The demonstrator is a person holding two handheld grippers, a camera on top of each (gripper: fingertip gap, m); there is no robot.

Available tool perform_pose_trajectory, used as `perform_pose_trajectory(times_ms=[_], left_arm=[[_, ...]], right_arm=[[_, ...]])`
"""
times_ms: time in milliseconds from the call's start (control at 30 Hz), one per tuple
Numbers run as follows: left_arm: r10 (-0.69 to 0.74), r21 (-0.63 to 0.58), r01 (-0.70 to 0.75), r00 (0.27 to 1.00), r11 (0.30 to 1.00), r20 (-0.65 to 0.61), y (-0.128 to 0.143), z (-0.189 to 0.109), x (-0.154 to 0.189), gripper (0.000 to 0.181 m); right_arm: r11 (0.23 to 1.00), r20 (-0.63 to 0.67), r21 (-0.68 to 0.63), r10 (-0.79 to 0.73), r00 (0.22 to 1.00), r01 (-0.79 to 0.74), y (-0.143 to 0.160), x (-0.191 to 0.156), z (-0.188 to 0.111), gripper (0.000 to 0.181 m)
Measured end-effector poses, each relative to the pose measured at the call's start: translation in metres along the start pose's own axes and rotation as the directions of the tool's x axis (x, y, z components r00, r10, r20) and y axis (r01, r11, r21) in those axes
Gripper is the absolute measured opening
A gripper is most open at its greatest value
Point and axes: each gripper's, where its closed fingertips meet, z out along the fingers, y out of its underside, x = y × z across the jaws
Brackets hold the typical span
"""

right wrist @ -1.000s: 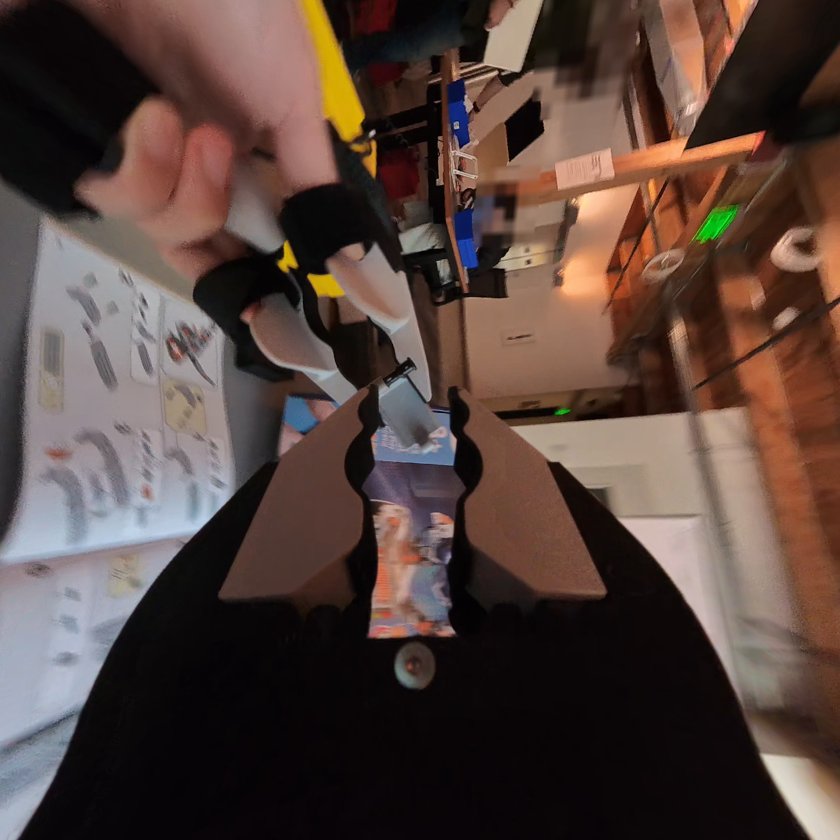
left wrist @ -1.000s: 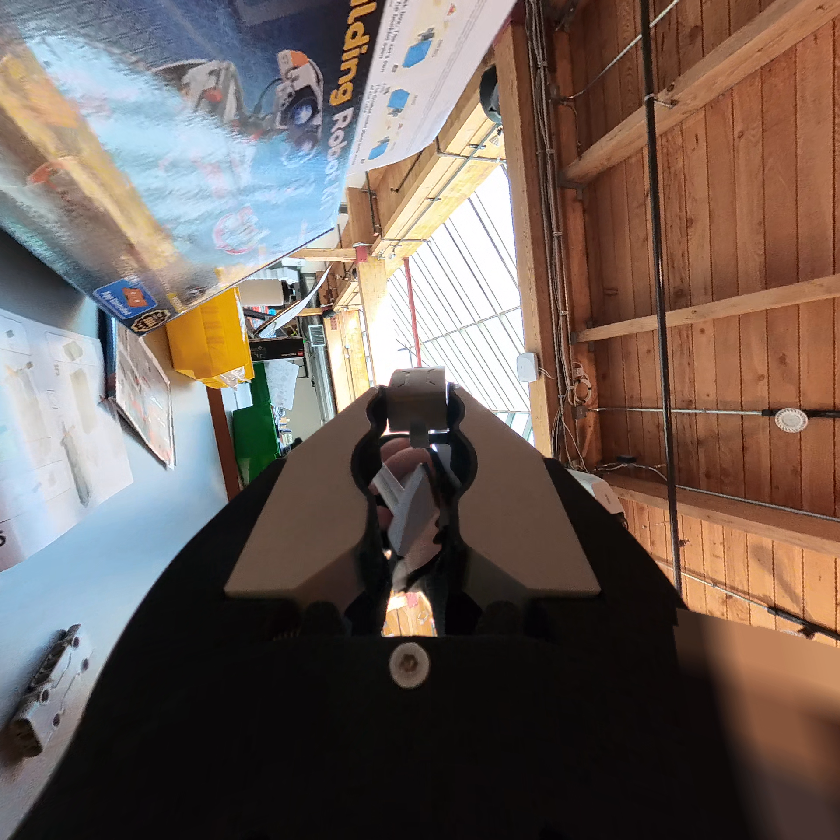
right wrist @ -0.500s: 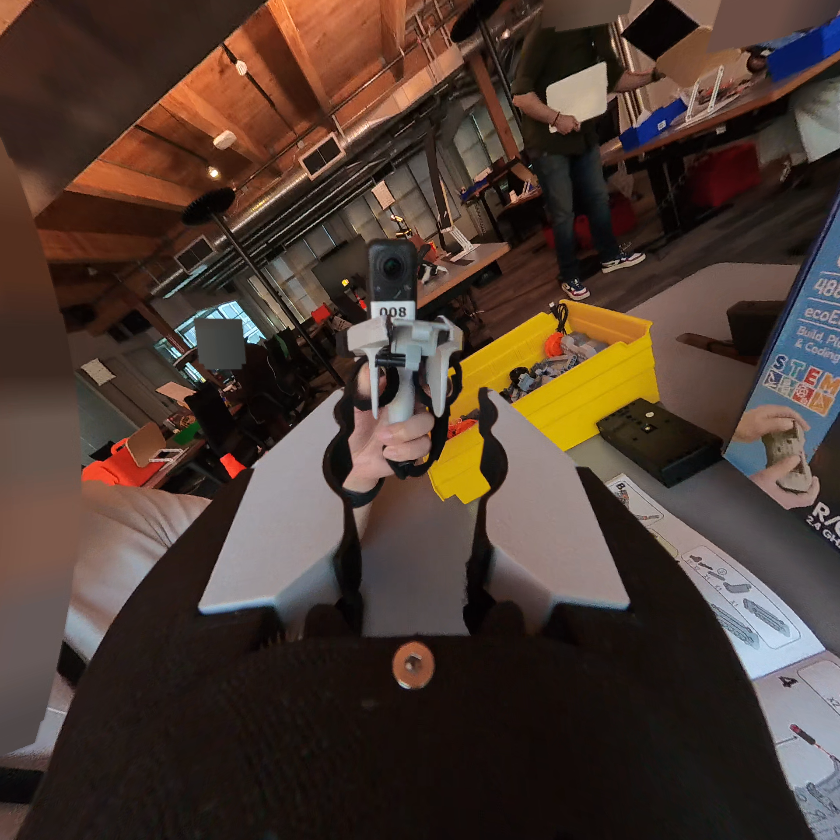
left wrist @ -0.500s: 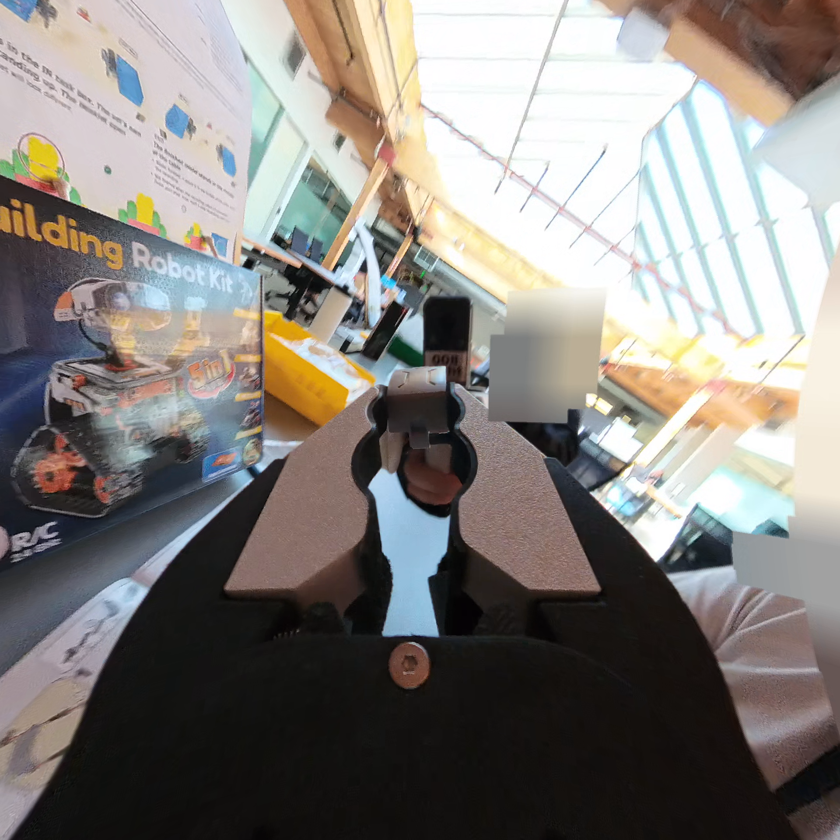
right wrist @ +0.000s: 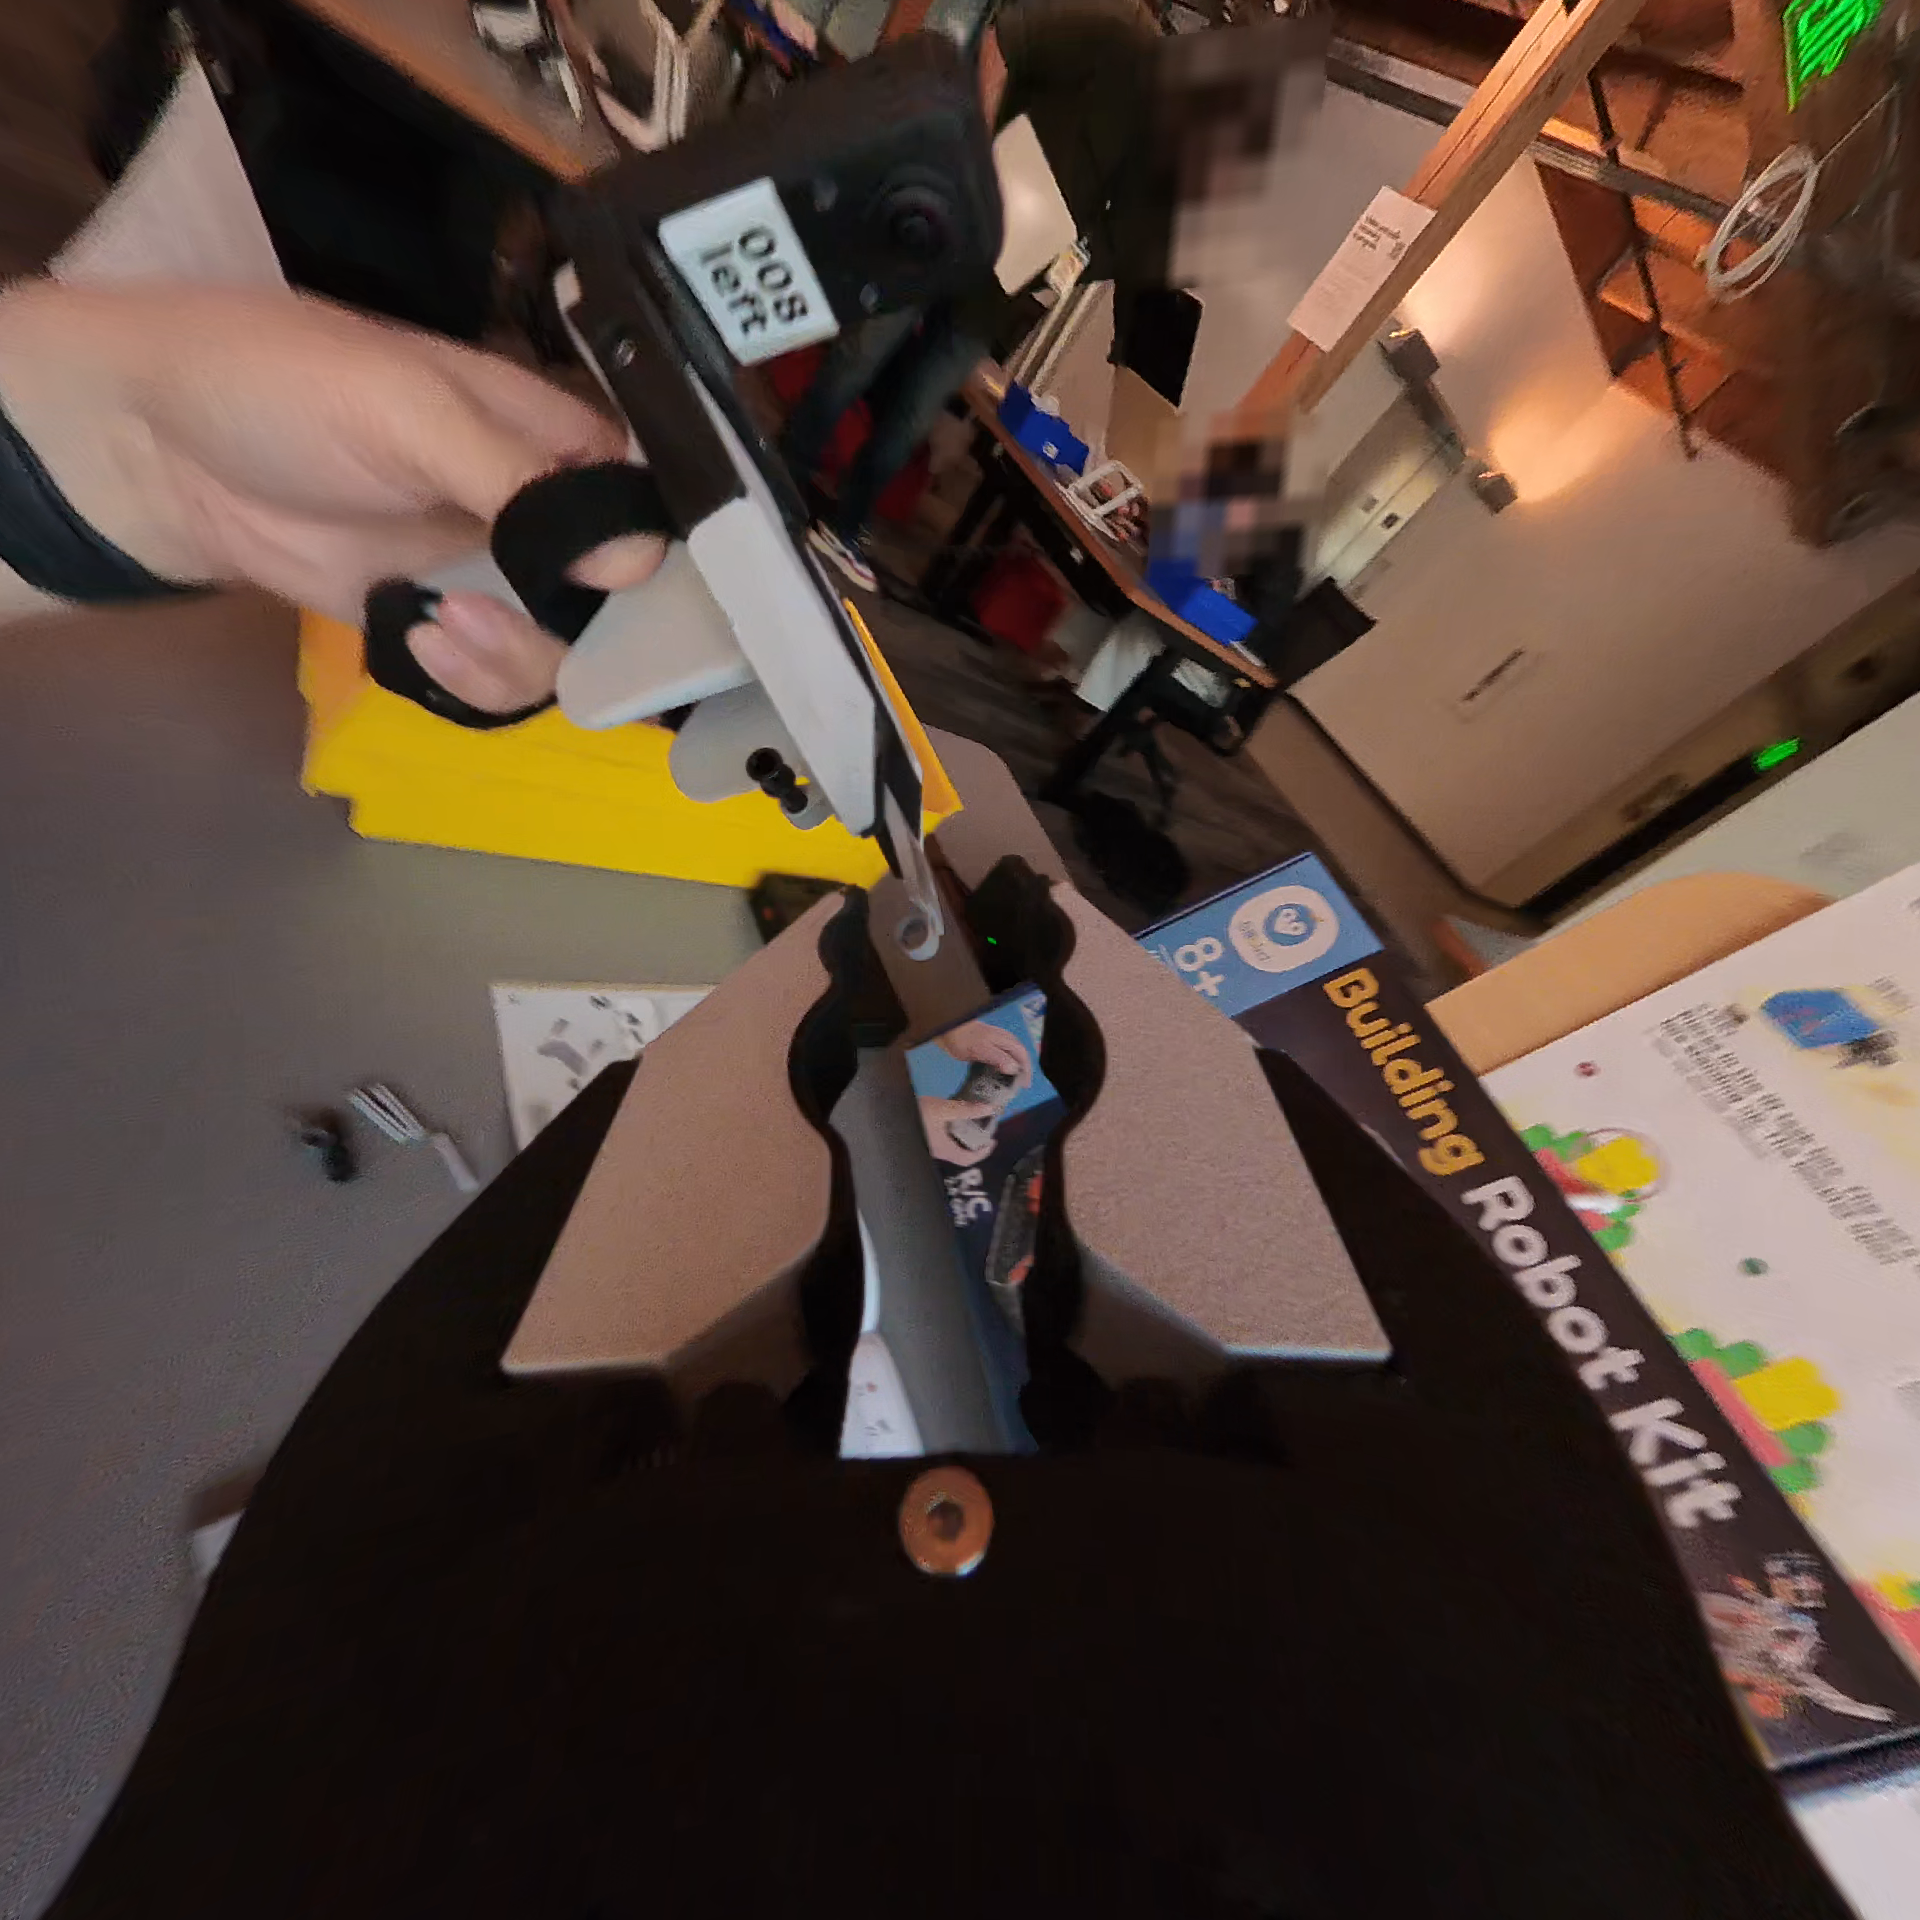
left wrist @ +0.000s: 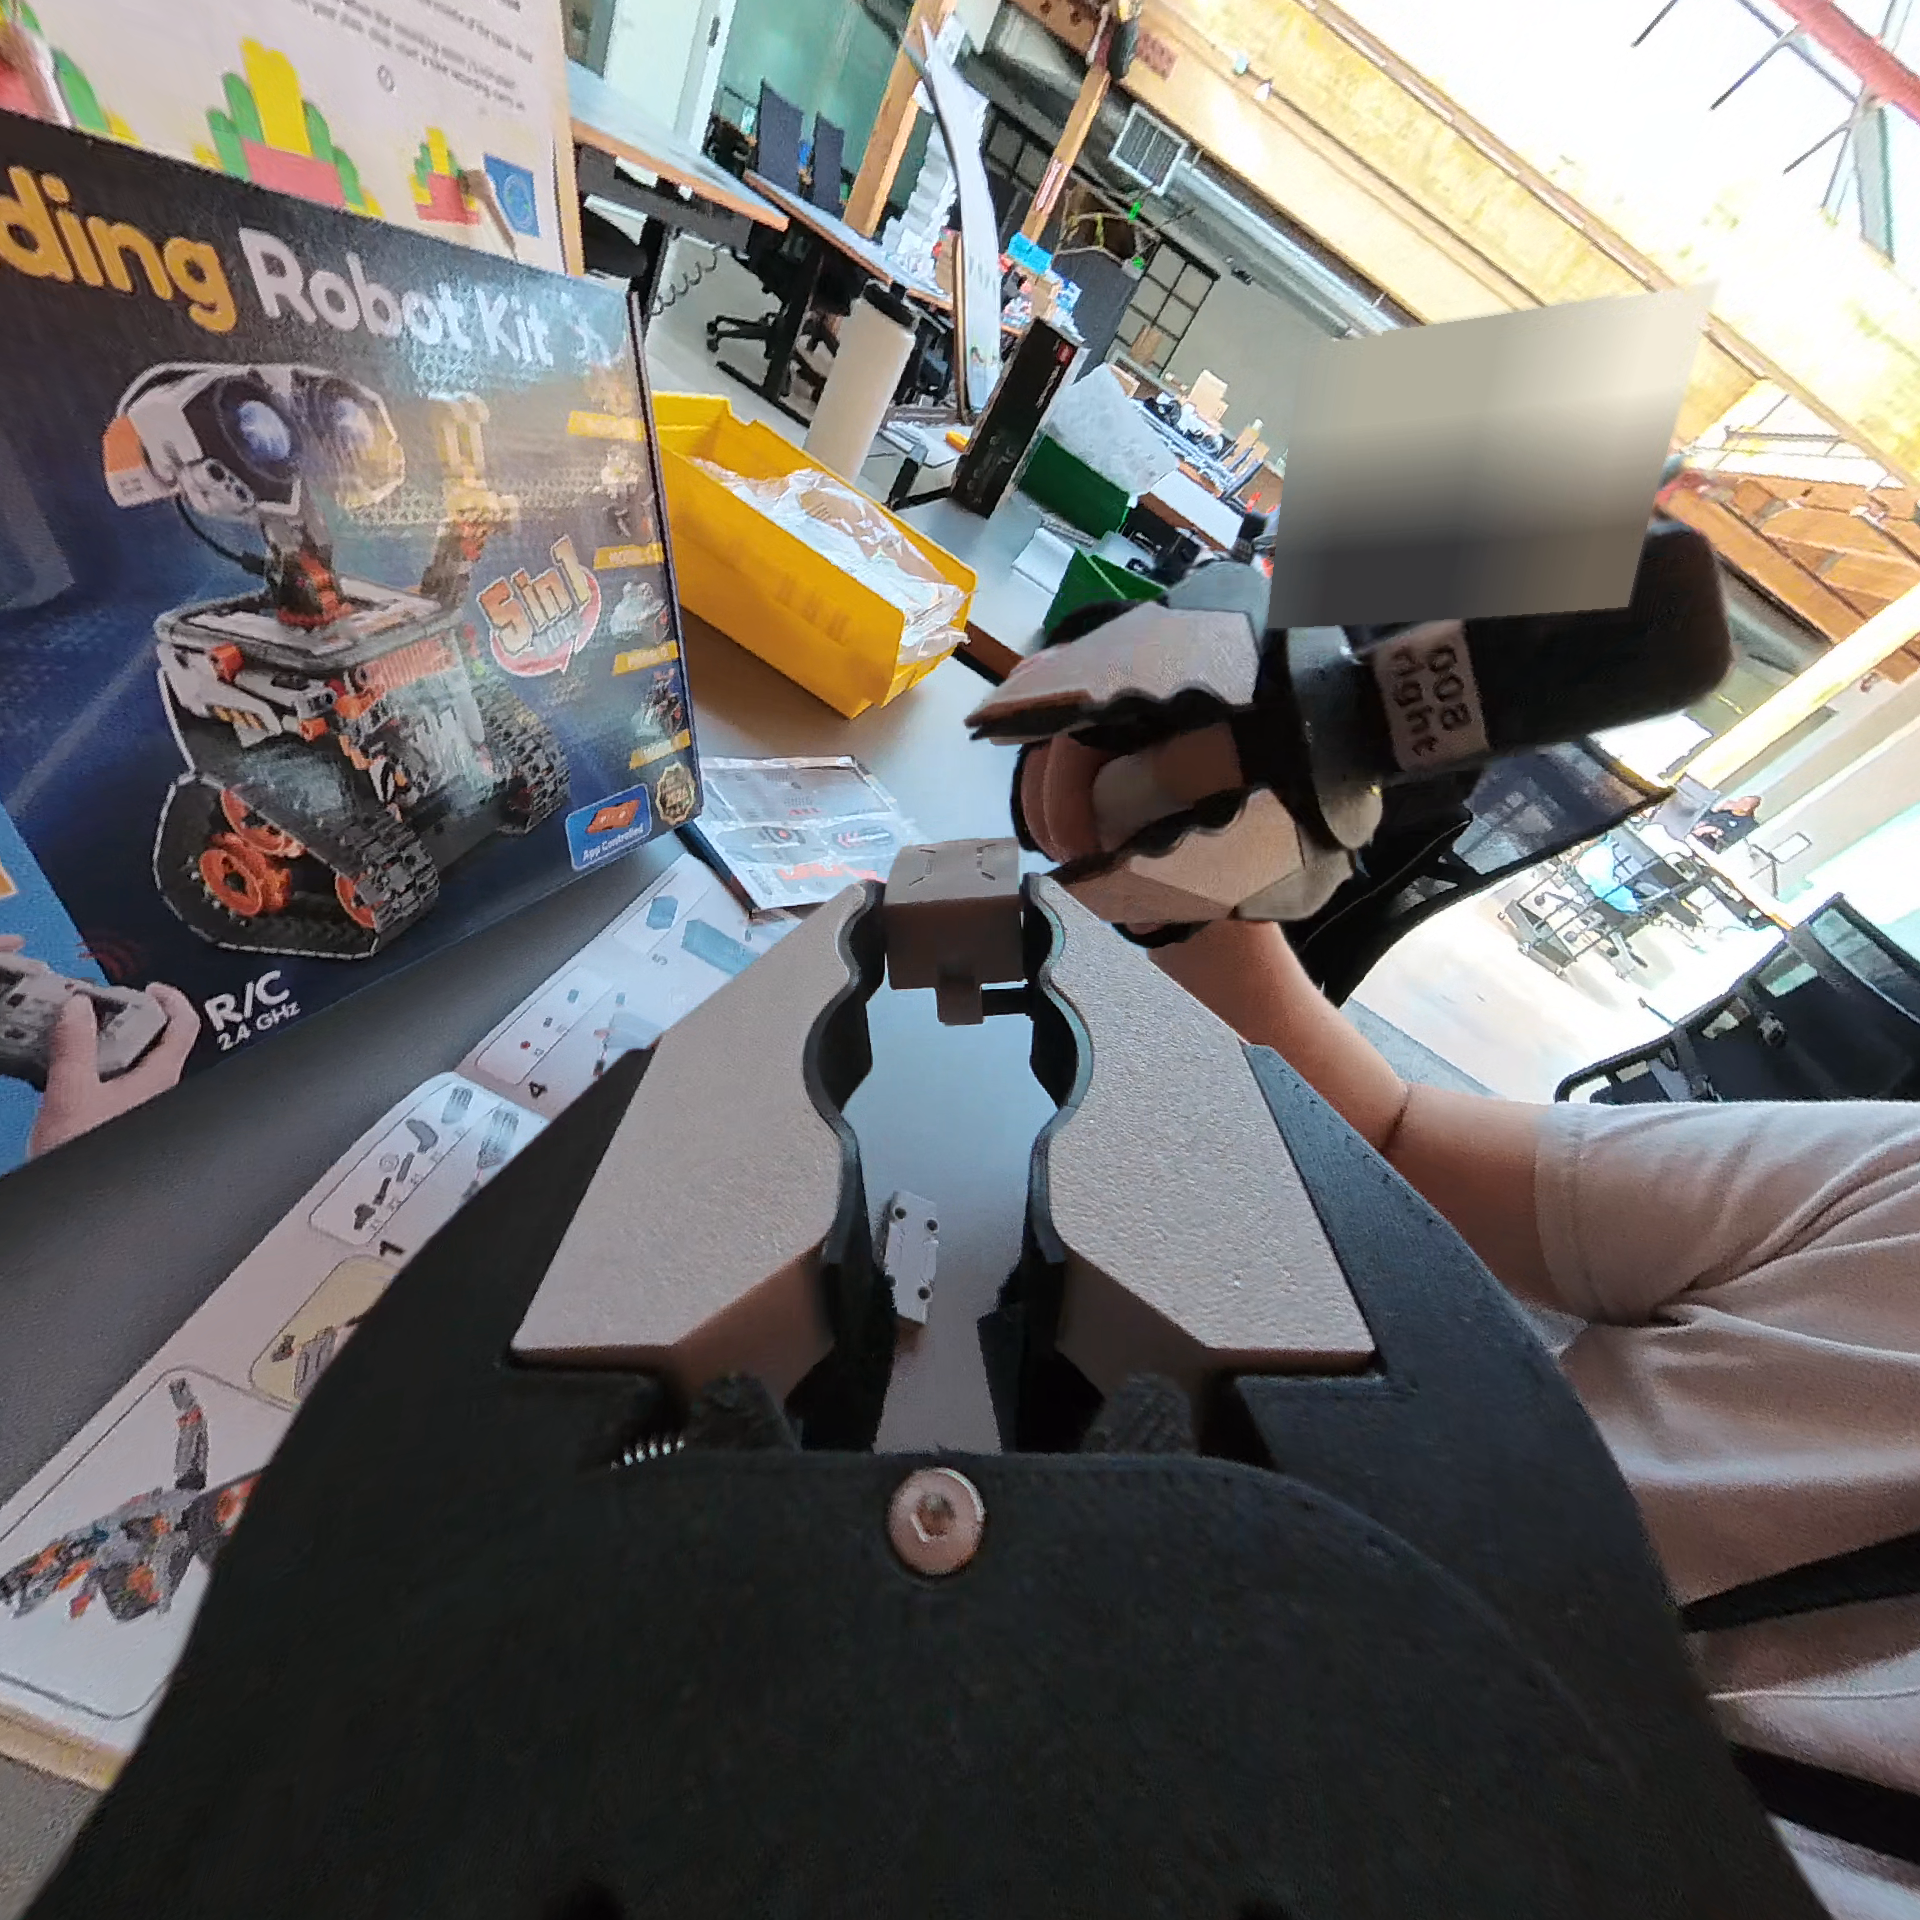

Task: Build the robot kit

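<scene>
Grey plastic block [left wrist: 951, 914] is sitting pinched in my left tool [left wrist: 954, 925] above the worktop [left wrist: 935, 582]; my right tool [right wrist: 940, 925], fingers parted and gripping nothing, is nearing it.

— Where are we working?
— We're sitting in an open workshop-style office: timber beams [left wrist: 1226, 114] are running overhead, rows of desks [left wrist: 675, 192] and chairs [left wrist: 774, 301] are stretching behind us, and a yellow parts bin [left wrist: 821, 613] is sitting nearby.

Robot kit box [left wrist: 312, 623] standing at nine o'clock; yellow bin [left wrist: 810, 582] beside it at eleven; instruction sheets [left wrist: 436, 1164] on grey table [left wrist: 935, 1122].
</scene>
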Motion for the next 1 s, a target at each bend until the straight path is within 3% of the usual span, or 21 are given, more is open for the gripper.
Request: perform_pose_trajectory(times_ms=[100,200,500,700,833,1000], left_arm=[[-0.009,-0.040,0.012,0.998,0.999,0.066,0.007,0.002,-0.009,0.024],[0.009,-0.066,-0.002,0.995,0.998,0.103,0.012,0.004,-0.016,0.024],[0.001,-0.086,0.012,0.990,0.996,0.142,0.012,-0.003,-0.025,0.025],[0.067,-0.054,-0.052,0.933,0.997,0.354,-0.009,-0.047,-0.053,0.035],[0.063,0.049,-0.086,0.930,0.995,0.363,-0.036,-0.081,-0.039,0.033],[0.119,0.114,-0.182,0.902,0.977,0.415,-0.058,-0.121,-0.013,0.032]], right_arm=[[0.990,-0.035,-0.045,-0.138,0.990,0.136,0.006,-0.007,0.010,0.008],[0.971,-0.021,-0.132,-0.203,0.979,0.199,0.023,-0.012,0.020,0.003],[0.985,-0.058,-0.106,-0.140,0.989,0.133,0.027,-0.010,0.030,0.000],[0.968,-0.011,-0.105,-0.231,0.973,0.229,0.066,-0.024,0.049,0.000],[0.930,0.085,-0.155,-0.322,0.943,0.332,0.111,-0.041,0.070,0.001],[0.912,0.146,-0.108,-0.379,0.914,0.396,0.126,-0.051,0.077,0.000]])
